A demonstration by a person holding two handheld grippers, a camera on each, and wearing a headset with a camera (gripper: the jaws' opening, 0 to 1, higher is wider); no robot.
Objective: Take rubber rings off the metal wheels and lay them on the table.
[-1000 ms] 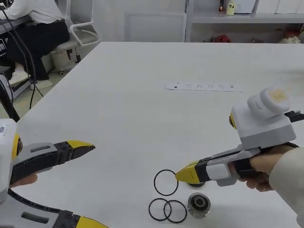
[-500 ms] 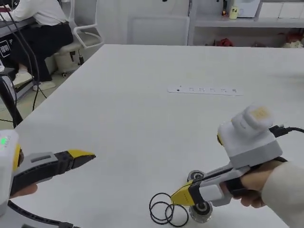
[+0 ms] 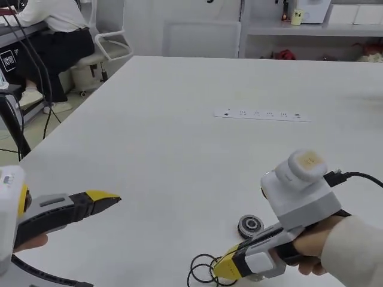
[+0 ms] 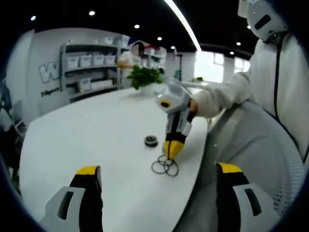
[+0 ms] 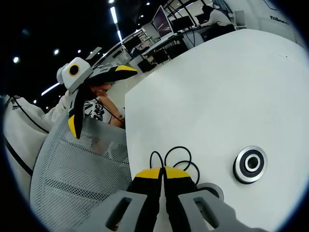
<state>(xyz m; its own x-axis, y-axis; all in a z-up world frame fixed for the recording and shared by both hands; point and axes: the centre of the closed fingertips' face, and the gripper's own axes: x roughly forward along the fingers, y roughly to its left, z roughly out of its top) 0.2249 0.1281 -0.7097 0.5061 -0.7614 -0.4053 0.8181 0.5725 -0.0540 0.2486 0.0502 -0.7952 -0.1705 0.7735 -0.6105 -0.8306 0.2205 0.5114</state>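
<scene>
Rubber rings (image 3: pixel 202 271), thin black overlapping loops, lie on the smooth white desk (image 3: pixel 179 131) at the yellow tip of the right tool (image 3: pixel 222 270), near a round metal wheel (image 3: pixel 250 225).

Left gripper view: the left tool (image 4: pixel 158 170) is released, jaws wide apart.

Right gripper view: the right tool is clenched, jaws pressed together at the rings, and a second wheel (image 5: pixel 211 189) lies partly under it.

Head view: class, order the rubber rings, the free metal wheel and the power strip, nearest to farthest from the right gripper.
1. Rubber rings, at the tips of the right gripper.
2. Metal wheel, just beyond the gripper.
3. Power strip, far across the table.
</scene>
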